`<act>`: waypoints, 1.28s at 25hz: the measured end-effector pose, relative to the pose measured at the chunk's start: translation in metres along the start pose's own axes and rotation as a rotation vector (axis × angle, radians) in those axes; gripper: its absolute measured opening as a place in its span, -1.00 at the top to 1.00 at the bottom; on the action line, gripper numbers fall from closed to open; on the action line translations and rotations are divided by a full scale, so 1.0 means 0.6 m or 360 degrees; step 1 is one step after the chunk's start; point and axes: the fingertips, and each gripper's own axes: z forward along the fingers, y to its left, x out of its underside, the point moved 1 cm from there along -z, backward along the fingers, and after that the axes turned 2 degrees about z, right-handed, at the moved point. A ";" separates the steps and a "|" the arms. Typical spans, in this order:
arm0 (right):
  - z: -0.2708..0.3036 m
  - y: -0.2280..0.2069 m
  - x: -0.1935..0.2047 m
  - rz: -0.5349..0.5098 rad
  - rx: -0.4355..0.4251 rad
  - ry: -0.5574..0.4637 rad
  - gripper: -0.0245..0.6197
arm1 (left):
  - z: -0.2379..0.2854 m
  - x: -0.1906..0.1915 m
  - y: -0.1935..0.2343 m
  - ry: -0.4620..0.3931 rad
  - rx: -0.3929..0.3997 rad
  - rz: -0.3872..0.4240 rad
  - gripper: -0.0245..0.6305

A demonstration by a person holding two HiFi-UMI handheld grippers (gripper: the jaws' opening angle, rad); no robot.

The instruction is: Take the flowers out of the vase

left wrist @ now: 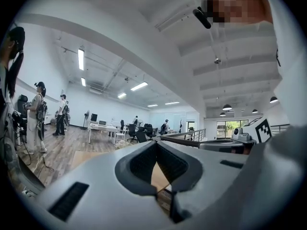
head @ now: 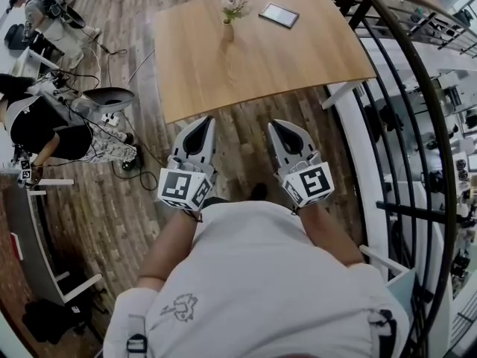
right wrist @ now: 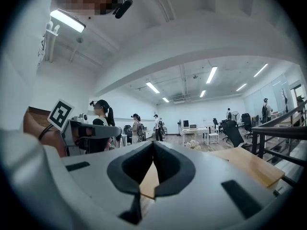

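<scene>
A small tan vase [head: 227, 30] with pale flowers [head: 234, 4] stands on the far part of a wooden table [head: 261, 66]. Both grippers are held side by side short of the table's near edge, well away from the vase. In the head view the left gripper [head: 203, 122] has its jaws together with nothing between them. The right gripper [head: 276, 125] is shut and empty too. The left gripper view shows its jaws [left wrist: 156, 143] meeting at the tip, and the right gripper view shows the same [right wrist: 153, 143]. The vase is not seen in either gripper view.
A dark tablet [head: 279, 15] lies on the table right of the vase. A curved black railing [head: 417, 125] runs along the right. Cables, a round stool [head: 108, 99] and seated people are at the left on the wood floor. Other people stand farther off in the room.
</scene>
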 end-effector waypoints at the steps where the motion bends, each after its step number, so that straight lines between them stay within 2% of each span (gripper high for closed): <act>1: 0.003 -0.008 0.001 0.0010 -0.0006 0.0005 0.91 | 0.007 -0.001 -0.001 0.0005 -0.0004 0.0001 0.91; 11: 0.081 -0.060 0.029 0.0052 -0.0010 0.0059 0.90 | 0.081 0.020 0.050 0.0030 -0.0003 -0.0028 0.91; 19: 0.228 -0.089 0.024 0.0020 0.0065 0.0098 0.90 | 0.173 0.019 0.172 0.0010 0.0124 -0.0065 0.91; 26: 0.368 -0.088 0.012 0.0053 0.0172 0.0098 0.90 | 0.227 -0.017 0.296 -0.0007 0.0261 -0.0029 0.91; 32: 0.452 -0.079 0.024 0.0051 0.0219 0.0145 0.90 | 0.256 -0.011 0.377 0.0002 0.0325 -0.0057 0.91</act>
